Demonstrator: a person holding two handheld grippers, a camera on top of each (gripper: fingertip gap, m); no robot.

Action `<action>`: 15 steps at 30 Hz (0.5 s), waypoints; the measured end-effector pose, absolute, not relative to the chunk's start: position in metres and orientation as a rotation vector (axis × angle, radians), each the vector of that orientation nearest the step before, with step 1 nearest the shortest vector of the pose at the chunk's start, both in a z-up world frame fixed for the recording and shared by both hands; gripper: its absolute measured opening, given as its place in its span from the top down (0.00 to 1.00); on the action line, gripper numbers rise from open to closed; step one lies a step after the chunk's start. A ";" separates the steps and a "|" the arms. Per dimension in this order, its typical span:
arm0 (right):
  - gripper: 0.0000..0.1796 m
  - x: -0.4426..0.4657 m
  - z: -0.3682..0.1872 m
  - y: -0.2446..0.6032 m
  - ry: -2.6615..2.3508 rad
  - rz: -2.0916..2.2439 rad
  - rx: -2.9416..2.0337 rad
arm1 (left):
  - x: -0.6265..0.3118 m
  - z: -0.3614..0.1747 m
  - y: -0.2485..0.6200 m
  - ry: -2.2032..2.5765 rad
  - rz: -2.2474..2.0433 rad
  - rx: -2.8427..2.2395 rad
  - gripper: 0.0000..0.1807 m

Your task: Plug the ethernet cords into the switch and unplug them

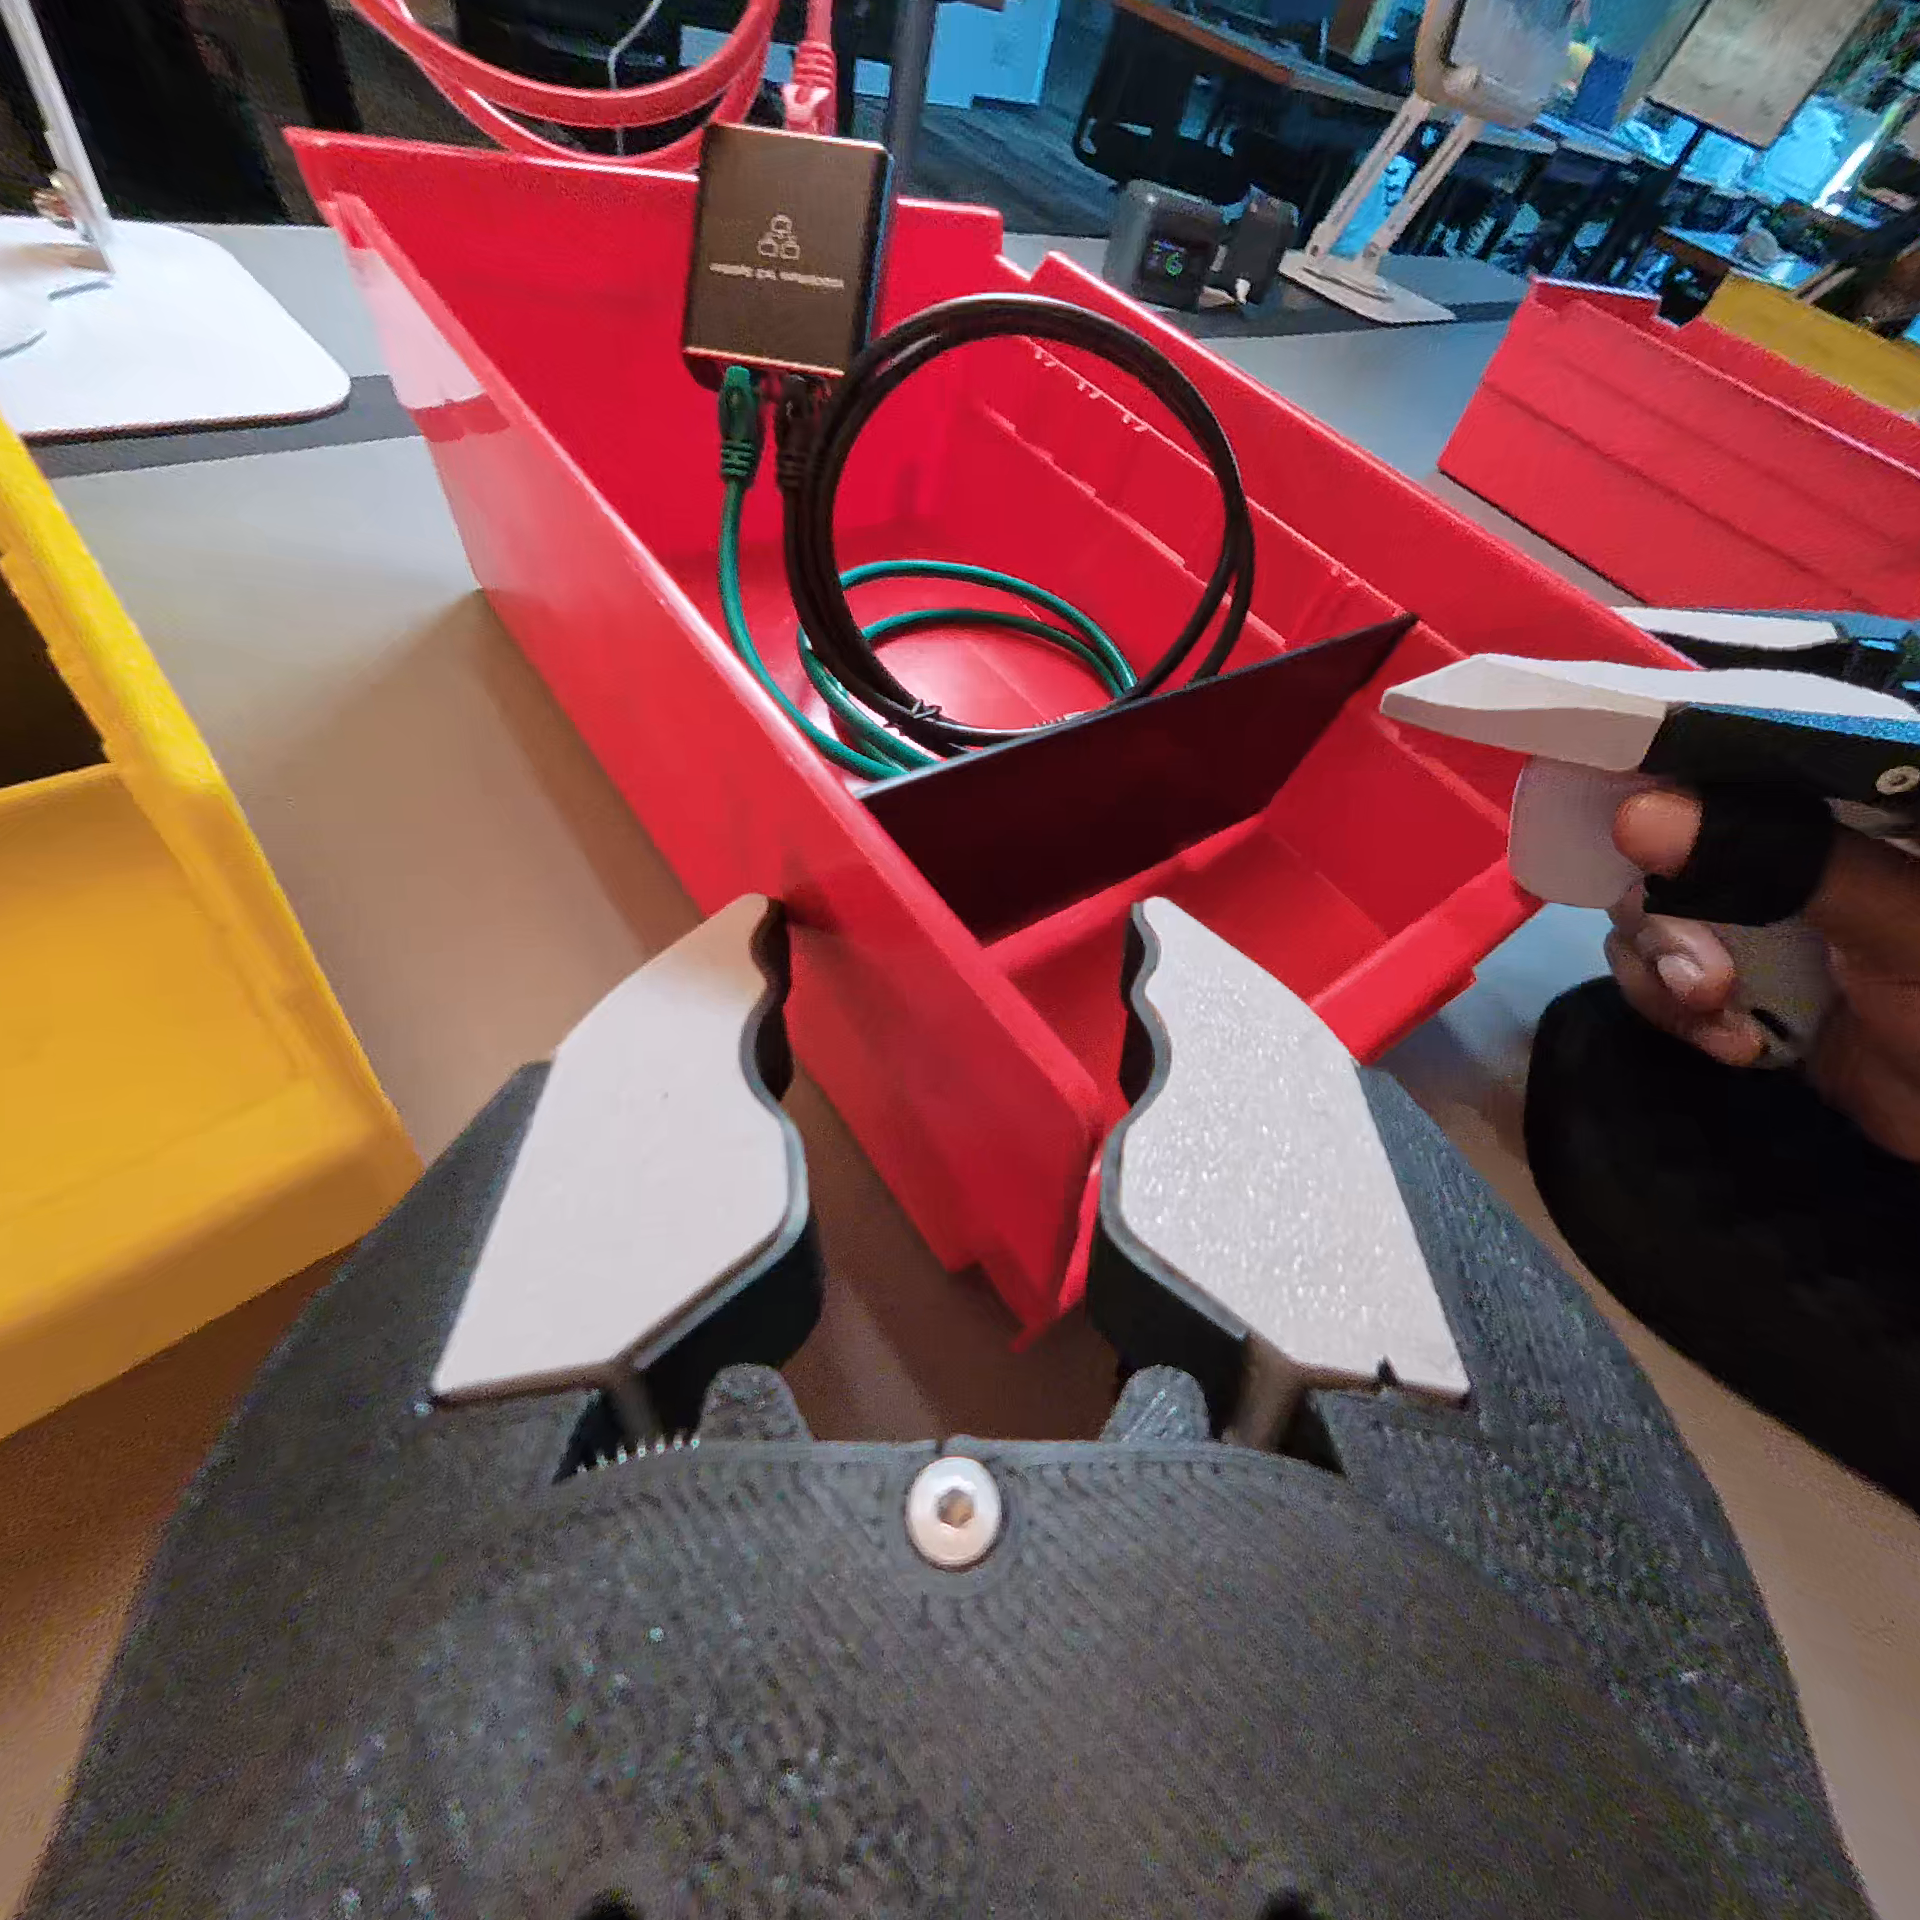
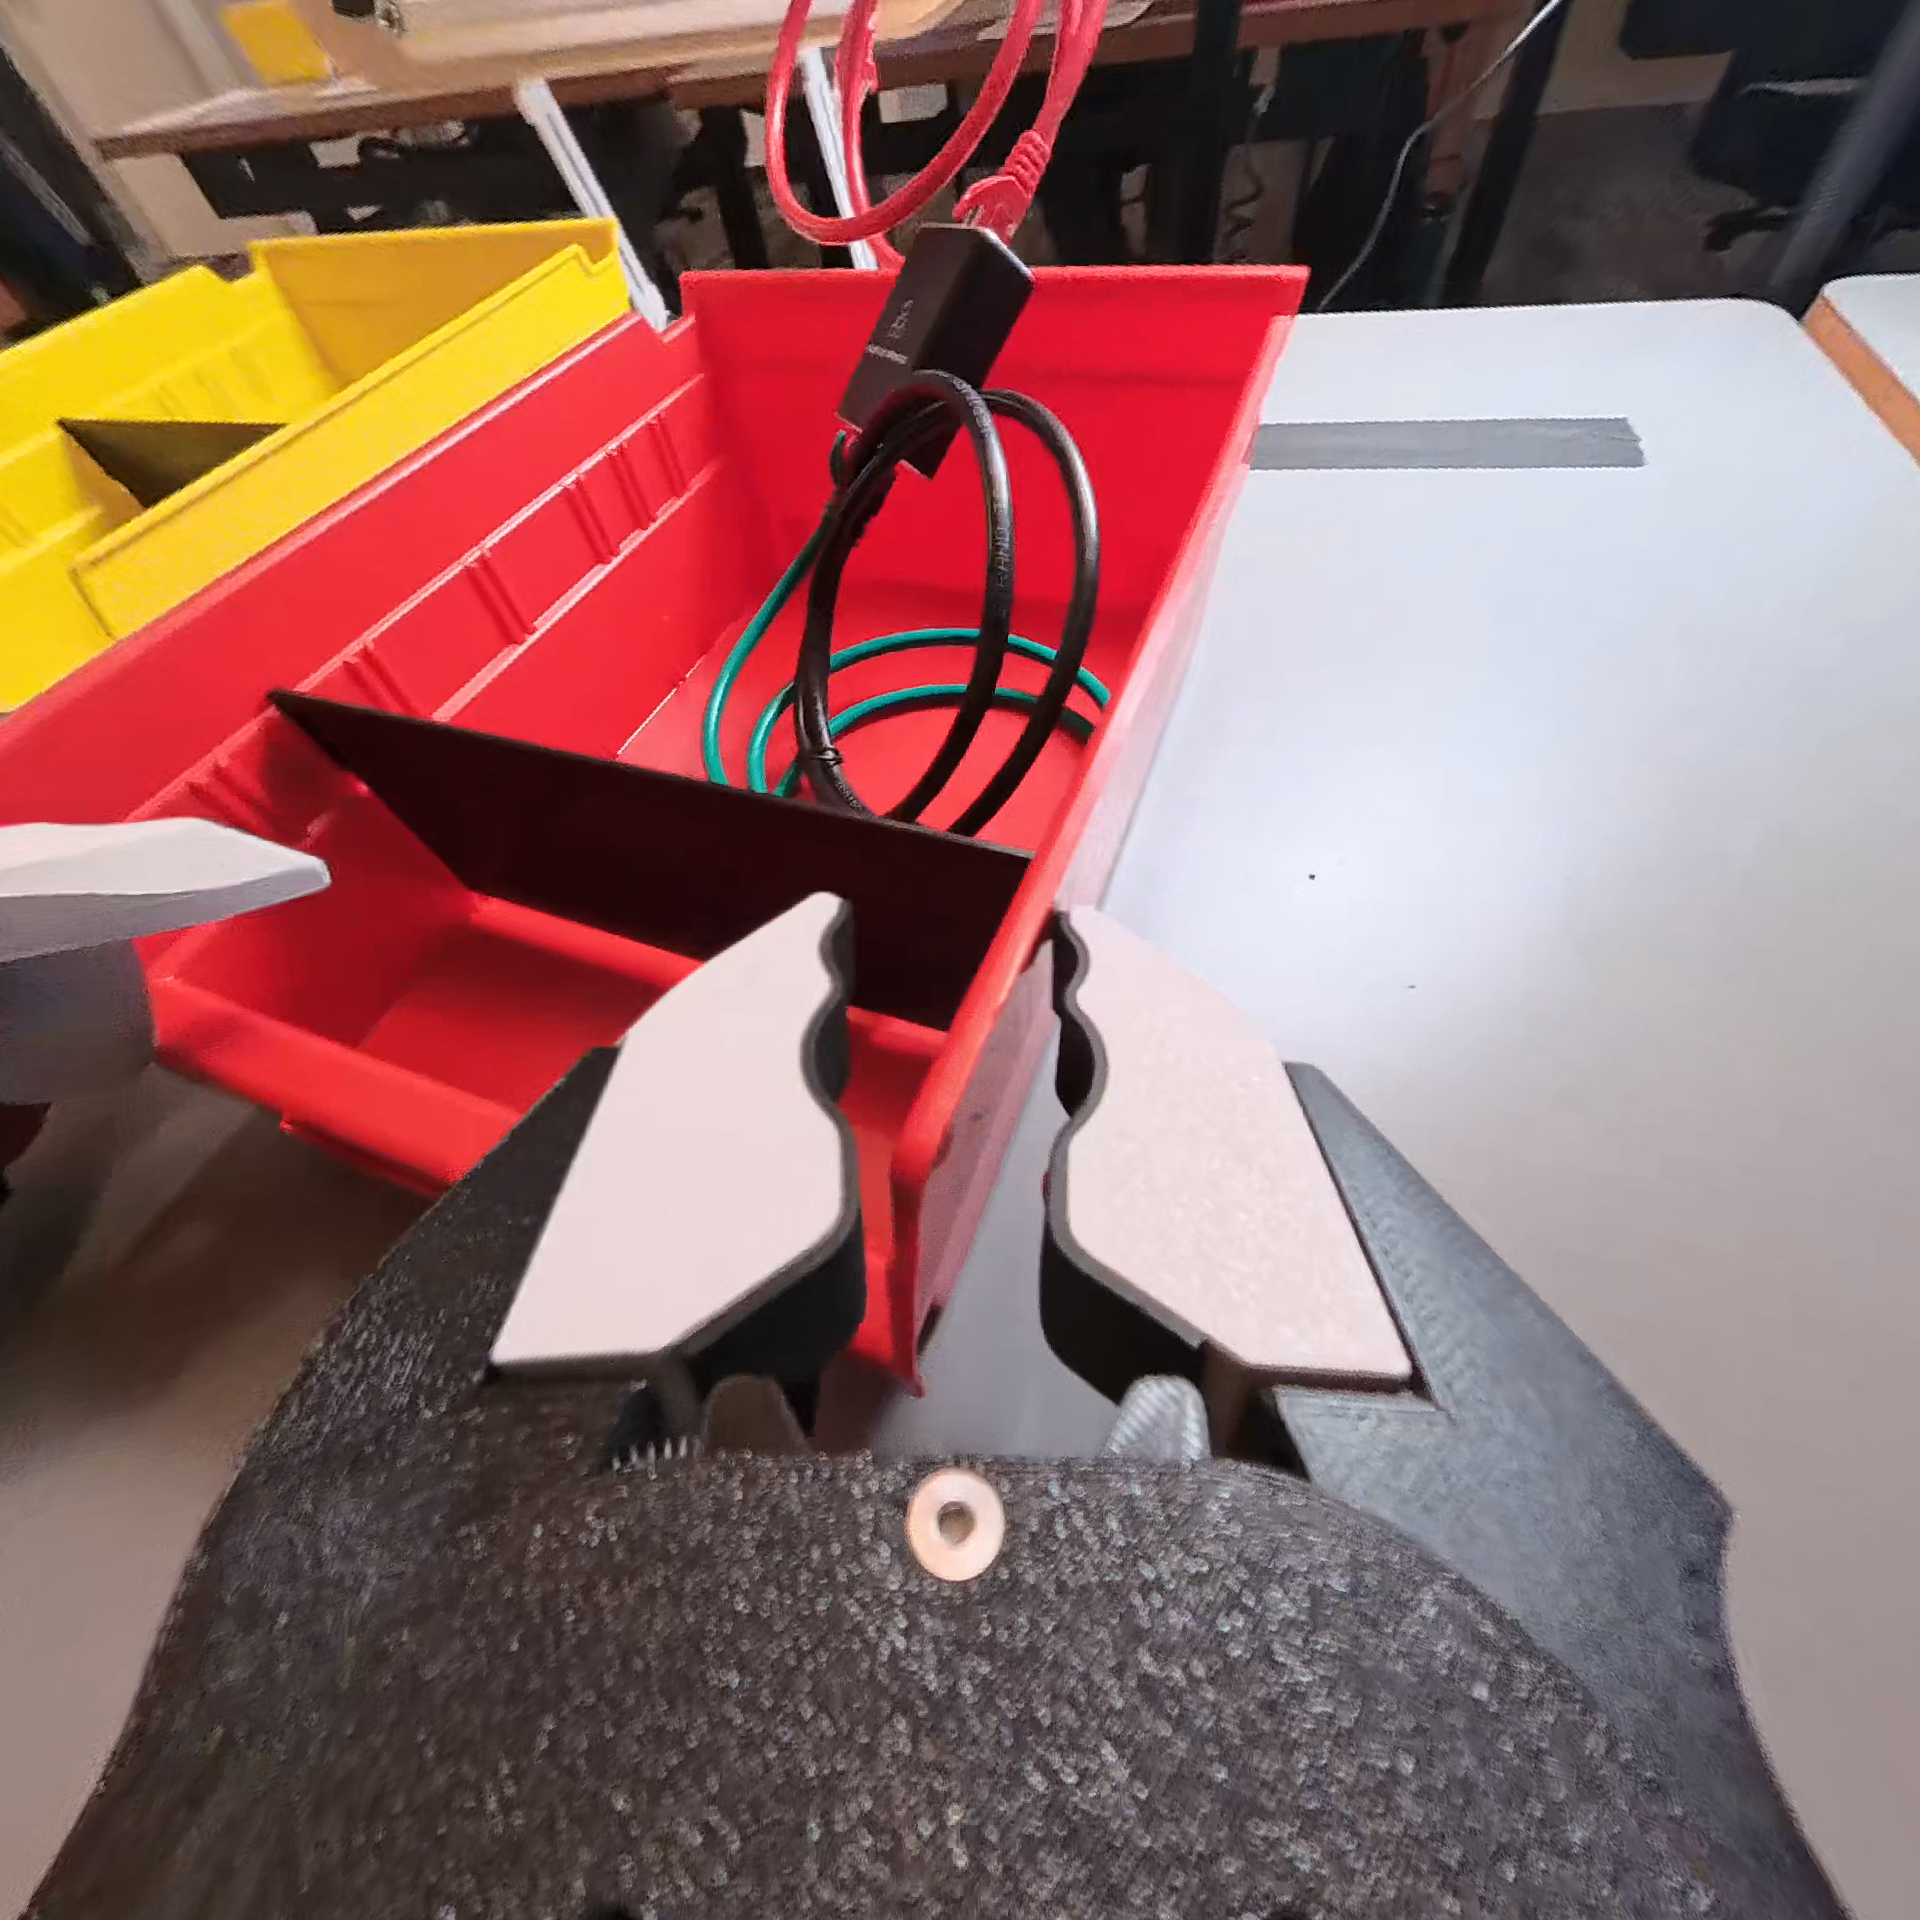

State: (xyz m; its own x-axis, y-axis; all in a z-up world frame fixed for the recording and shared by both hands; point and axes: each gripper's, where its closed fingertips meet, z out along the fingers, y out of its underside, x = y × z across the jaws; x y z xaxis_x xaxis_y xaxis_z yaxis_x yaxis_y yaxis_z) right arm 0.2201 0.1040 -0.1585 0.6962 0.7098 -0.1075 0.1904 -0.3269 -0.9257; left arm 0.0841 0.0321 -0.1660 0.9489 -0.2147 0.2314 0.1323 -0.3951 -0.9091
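Two grippers work over one long red bin [image 1: 623,582]. The left gripper [image 1: 951,925] has its jaws spread with the bin's near left wall between the fingers, no contact being visible. The right gripper [image 2: 951,925] is likewise spread wide, straddling the bin's right wall at its near end, holding nothing. In the left wrist view the right gripper enters from 3 o'clock, carried by a hand [image 1: 1766,935].

Three ethernet cords can be counted: one green, one black, one red. One black switch [image 1: 784,255] leans upright against the bin's far end wall, at 12 o'clock in the left wrist view. The green cord [image 1: 732,582] and the black cord [image 1: 1226,488] are both plugged into the switch's lower edge, side by side, green on the left. The red cord [image 1: 582,104] loops above and behind the switch, its plug just at the switch's upper edge; whether it is seated I cannot tell.

One black divider [image 1: 1122,769] crosses the red bin, making two compartments. The far compartment holds the switch and the coiled green and black cords, the black loop standing up, the green lying on the floor of the bin. The near compartment holds nothing visible.

A yellow bin [image 1: 156,987] sits at 9 o'clock of the left wrist view, a second red bin [image 1: 1683,457] at 2 o'clock. All rest on a grey table [image 2: 1507,779] with one strip of grey tape [image 2: 1444,444].
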 end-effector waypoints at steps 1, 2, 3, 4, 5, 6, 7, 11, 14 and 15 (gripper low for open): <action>0.83 0.222 -0.159 0.105 -0.691 0.621 -1.869 | 0.083 -0.166 0.032 0.052 -0.364 -1.945 0.67; 0.84 0.223 -0.159 0.106 -0.684 0.623 -1.871 | 0.082 -0.166 0.031 0.044 -0.362 -1.941 0.69; 0.85 0.223 -0.159 0.106 -0.679 0.616 -1.871 | 0.080 -0.165 0.029 0.035 -0.362 -1.933 0.72; 0.86 0.224 -0.159 0.106 -0.680 0.588 -1.866 | 0.078 -0.164 0.027 0.030 -0.351 -1.928 0.75; 0.88 0.225 -0.157 0.106 -0.690 0.548 -1.853 | 0.077 -0.164 0.025 0.032 -0.331 -1.927 0.79; 0.89 0.226 -0.156 0.105 -0.703 0.505 -1.844 | 0.075 -0.164 0.023 0.043 -0.304 -1.932 0.81; 0.89 0.227 -0.157 0.103 -0.716 0.474 -1.841 | 0.074 -0.164 0.022 0.049 -0.285 -1.937 0.82; 0.90 0.228 -0.152 0.094 -0.742 0.419 -1.813 | 0.071 -0.163 0.019 0.053 -0.266 -1.951 0.84; 0.91 0.229 -0.138 0.087 -0.729 0.406 -1.766 | 0.071 -0.153 0.012 0.063 -0.252 -1.919 0.84; 0.91 0.227 -0.130 0.085 -0.726 0.404 -1.746 | 0.070 -0.145 0.010 0.068 -0.238 -1.900 0.84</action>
